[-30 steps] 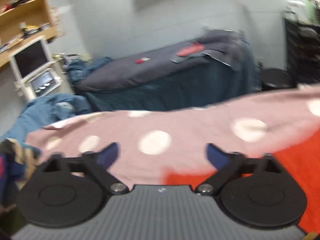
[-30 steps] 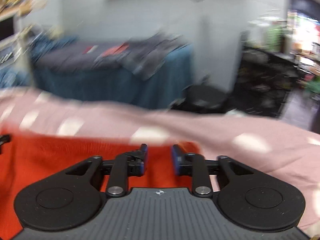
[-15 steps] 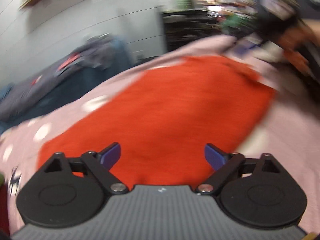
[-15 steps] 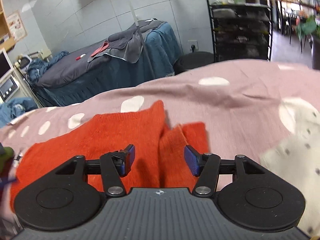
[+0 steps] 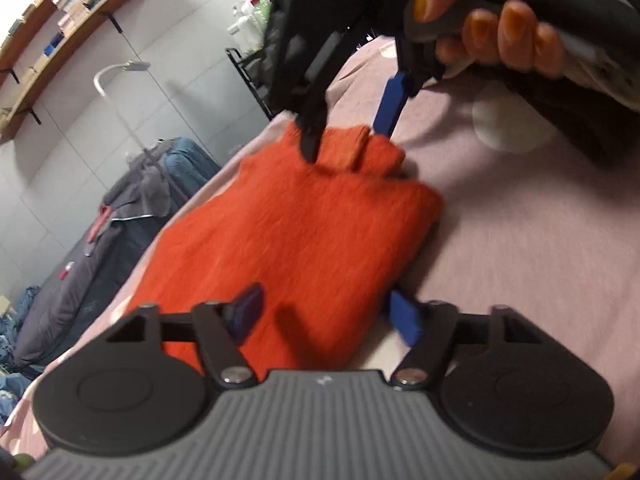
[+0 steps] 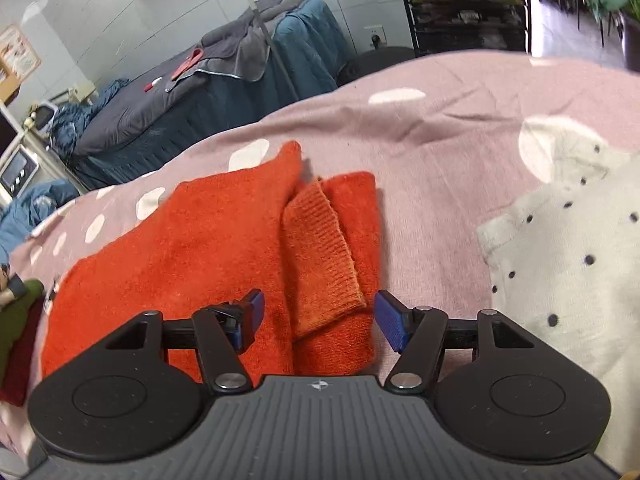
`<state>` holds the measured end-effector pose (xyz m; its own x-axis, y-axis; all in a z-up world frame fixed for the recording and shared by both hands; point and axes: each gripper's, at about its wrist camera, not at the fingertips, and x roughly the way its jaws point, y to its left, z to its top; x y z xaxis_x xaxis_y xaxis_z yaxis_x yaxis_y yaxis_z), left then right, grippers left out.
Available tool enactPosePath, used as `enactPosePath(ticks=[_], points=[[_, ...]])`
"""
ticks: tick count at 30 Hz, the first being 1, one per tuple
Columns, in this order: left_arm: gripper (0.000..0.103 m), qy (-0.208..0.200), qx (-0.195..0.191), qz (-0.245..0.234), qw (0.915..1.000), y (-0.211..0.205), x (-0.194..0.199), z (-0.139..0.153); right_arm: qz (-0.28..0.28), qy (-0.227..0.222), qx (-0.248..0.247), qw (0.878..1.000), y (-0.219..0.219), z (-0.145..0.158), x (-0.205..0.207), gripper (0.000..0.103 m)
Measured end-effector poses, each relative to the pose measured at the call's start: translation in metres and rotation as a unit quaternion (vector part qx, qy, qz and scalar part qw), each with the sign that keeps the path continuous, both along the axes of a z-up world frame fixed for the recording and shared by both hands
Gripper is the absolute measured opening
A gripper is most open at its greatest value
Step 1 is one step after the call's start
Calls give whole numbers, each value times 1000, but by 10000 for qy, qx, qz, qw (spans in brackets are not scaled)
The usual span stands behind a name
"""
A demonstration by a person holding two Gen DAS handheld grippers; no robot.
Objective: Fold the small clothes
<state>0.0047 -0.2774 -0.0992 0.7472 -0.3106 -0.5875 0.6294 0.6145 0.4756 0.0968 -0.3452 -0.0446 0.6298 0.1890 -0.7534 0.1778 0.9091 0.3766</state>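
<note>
Orange-red knitted sweater lies partly folded, sleeve tucked; final fold remains. Left gripper and right gripper both released.

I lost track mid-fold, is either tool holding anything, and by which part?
Nothing is held. Both the left tool and the right tool are open over the orange sweater.

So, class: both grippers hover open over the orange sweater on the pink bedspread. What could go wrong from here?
1. The right gripper straddles the folded-in sleeve; closing might pinch only that layer and undo the fold.
2. The left gripper sits at the orange sweater edge and could also catch the pink bedspread.
</note>
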Motion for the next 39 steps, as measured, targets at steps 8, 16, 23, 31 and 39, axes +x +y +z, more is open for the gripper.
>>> enactPosePath(ticks=[8, 16, 23, 31, 39], points=[[38, 339, -216, 65, 9992, -25, 28, 4, -30, 563, 61, 9984, -2, -19, 34, 103], [35, 646, -495, 153, 9966, -14, 38, 10, 463, 258, 108, 9985, 8, -24, 57, 103], [16, 1037, -909, 340, 9899, -3, 51, 20, 525, 185, 449, 9974, 11, -28, 64, 48], [11, 1589, -2727, 1041, 9432, 87, 69, 72, 557, -575, 532, 9954, 31, 15, 49, 41], [11, 1325, -3751, 1838, 8989, 213, 60, 115, 1222, -1079, 1196, 9793, 116, 68, 68, 41]])
